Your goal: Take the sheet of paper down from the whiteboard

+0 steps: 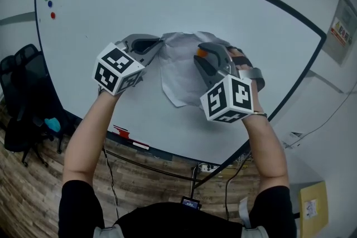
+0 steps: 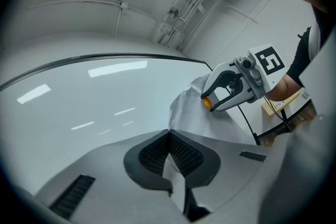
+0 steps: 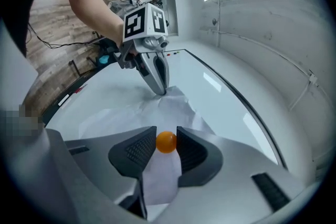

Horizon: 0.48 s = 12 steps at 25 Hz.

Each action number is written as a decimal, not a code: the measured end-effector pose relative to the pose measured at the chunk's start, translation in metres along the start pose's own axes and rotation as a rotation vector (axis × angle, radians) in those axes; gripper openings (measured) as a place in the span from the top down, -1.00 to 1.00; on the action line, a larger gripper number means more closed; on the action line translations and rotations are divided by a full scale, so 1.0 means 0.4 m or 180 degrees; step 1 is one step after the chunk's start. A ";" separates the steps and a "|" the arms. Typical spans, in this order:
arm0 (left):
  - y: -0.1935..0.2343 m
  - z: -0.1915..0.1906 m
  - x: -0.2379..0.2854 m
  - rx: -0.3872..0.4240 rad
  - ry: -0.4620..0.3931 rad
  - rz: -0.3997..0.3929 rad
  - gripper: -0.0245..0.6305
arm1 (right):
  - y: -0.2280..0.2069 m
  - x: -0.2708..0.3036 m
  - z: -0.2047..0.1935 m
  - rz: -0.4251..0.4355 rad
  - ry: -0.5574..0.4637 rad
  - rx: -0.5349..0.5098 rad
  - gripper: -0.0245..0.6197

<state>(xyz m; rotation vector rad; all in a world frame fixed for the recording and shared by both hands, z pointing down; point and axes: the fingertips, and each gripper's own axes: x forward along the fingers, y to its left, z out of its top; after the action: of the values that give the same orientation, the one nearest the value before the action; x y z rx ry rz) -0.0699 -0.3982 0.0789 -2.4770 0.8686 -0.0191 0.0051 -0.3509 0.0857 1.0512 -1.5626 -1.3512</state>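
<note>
- Left gripper [image 2: 169,136] is clamped tight on the upper left edge of the sheet of paper [image 1: 179,78].
- Right gripper [image 3: 167,134] pinches the orange magnet [image 1: 201,53] at the sheet's upper right.
- Crumpled, the sheet lies against the whiteboard [image 1: 111,14] between both grippers.

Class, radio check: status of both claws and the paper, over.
Left claw shut on top corner of sheet. Right claw shut on orange magnet over it. Sheet crumpled, against whiteboard. Nothing blocking.
</note>
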 end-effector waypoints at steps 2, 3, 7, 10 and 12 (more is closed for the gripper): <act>-0.003 -0.010 0.003 0.0030 0.0059 0.0009 0.89 | -0.007 -0.018 0.021 -0.0040 -0.0086 0.0001 0.53; -0.006 -0.015 0.005 0.0046 0.0096 0.0015 0.89 | -0.012 -0.027 0.030 -0.0064 -0.0125 0.0007 0.53; -0.007 -0.034 0.005 0.0102 0.0154 0.0038 0.89 | -0.039 -0.062 0.045 -0.0180 -0.0215 0.0053 0.53; -0.007 -0.040 0.000 0.0067 0.0174 0.0045 0.89 | -0.065 -0.078 0.043 -0.0253 -0.0234 0.0106 0.53; -0.006 -0.044 -0.003 0.0060 0.0197 0.0055 0.89 | -0.082 -0.087 0.038 -0.0296 -0.0248 0.0144 0.53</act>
<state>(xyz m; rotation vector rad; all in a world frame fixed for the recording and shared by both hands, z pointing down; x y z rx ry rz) -0.0726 -0.4039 0.0955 -2.4629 0.9113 -0.0979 0.0051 -0.3160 0.0498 1.1231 -1.6253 -1.4408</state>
